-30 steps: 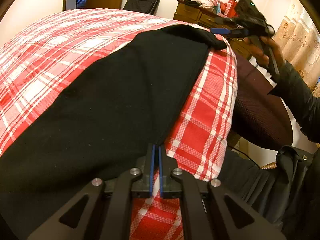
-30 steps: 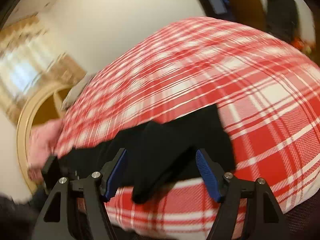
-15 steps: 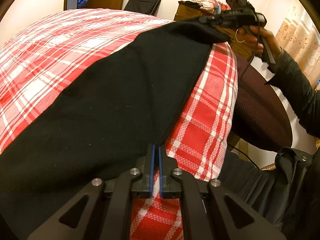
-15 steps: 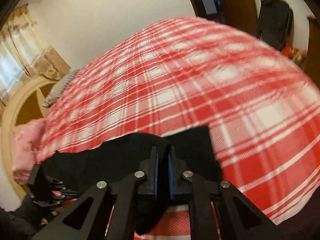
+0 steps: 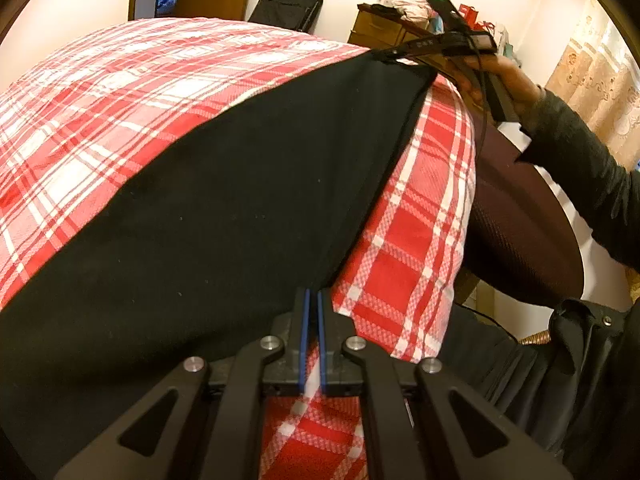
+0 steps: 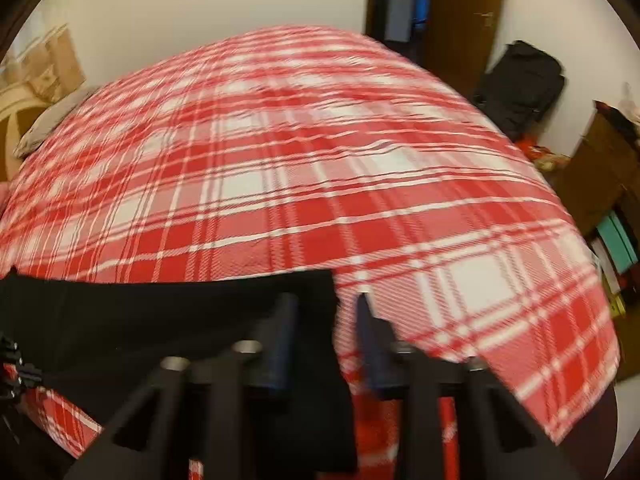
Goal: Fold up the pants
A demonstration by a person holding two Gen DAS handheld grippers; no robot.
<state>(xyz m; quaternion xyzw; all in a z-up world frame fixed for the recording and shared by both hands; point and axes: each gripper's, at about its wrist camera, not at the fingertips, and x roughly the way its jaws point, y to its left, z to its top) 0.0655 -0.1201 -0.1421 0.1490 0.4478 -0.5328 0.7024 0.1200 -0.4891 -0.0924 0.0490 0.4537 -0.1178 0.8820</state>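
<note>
Since half a second ago my right gripper (image 6: pixel 324 336) has swung toward the dresser side of the room and its fingers, then pressed together on the cloth, now stand a little apart. That view is smeared by motion, so I can only say the pants (image 6: pixel 168 320) seem to sit against the left finger, with a flap hanging down between the two; whether it truly grips them I cannot tell. From my left wrist view the right gripper (image 5: pixel 394 53) shows at the far corner of the pants (image 5: pixel 224 208), its tip right at the hem, the corner lifted slightly off the bed (image 5: pixel 120 92). The hand (image 5: pixel 504 80) and a dark sleeve (image 5: pixel 580 160) show behind it.

My left gripper (image 5: pixel 312 300) is unchanged: fingers nearly together, only a thin slit between the blue pads (image 5: pixel 306 336), pinching the near edge of the pants where black cloth meets the plaid cover.

I see the pants stretched long and flat along the bed's near edge, running between the two grippers. A dresser (image 5: pixel 384 32) and a dark bag (image 5: pixel 288 8) stand by the far wall.
</note>
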